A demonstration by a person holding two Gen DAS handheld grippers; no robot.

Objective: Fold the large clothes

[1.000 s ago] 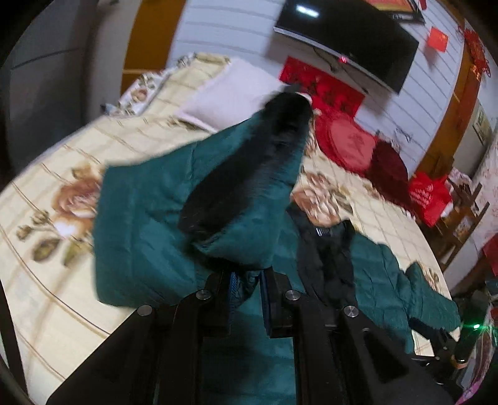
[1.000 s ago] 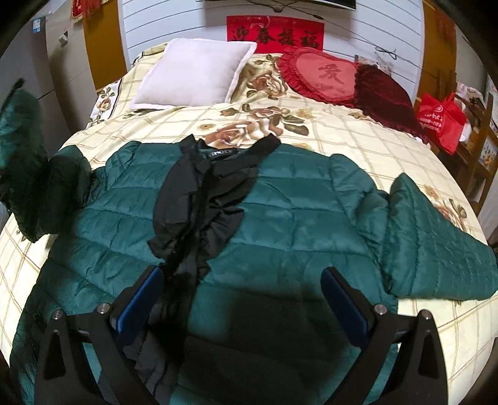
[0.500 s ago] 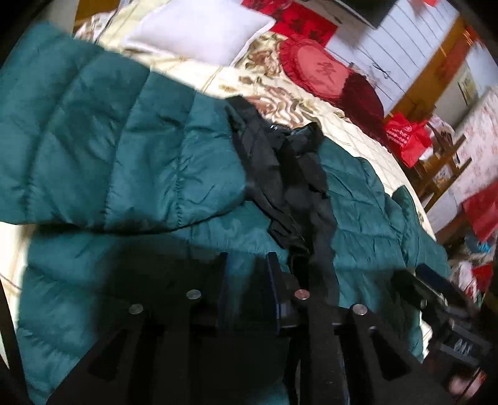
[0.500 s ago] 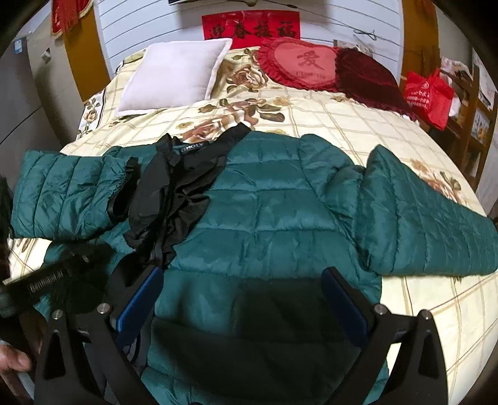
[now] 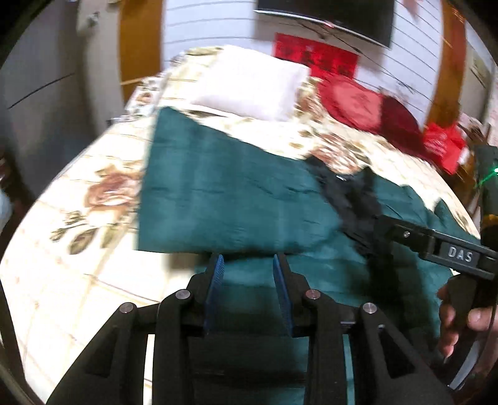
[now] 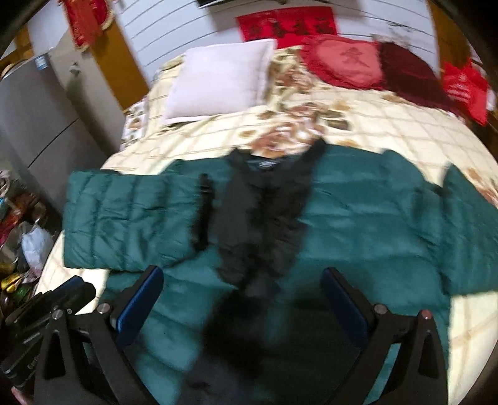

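- Now, at the left edge of the round bed with its cream checked, rose-printed cover: left sleeve of the dark green quilted puffer jacket, laid flat across the chest toward the black lining and collar; judged to be a first fold, placed inward to narrow the garment.
- Just short of that folded sleeve, near the bed's near left edge: left gripper, blue pads apart and opening, nothing between them, green fabric only beyond the tips; reads as a release just made.
- Across the middle of the bed, collar toward the pillows, hem toward the near edge: jacket body, spread open and lying flat, well placed for the next fold.
- Over the lower middle of the jacket: right gripper, blue pads spread wide, clamping nothing; dark lining visible in the gap but not pinched, likely poised for the opposite side.
- At the right edge of the bed: right sleeve, stretched outward and not yet folded in.
- At the right rim of the left wrist view: a hand around the handle of the right gripper.
- Along the head of the bed, left to right: pale square pillow, round red embroidered cushion, dark maroon cushion.
- Around the room: grey cabinet at left, orange door frame, white panelled wall with a red banner, dark wall-mounted screen, red bag at far right; both views blurred.
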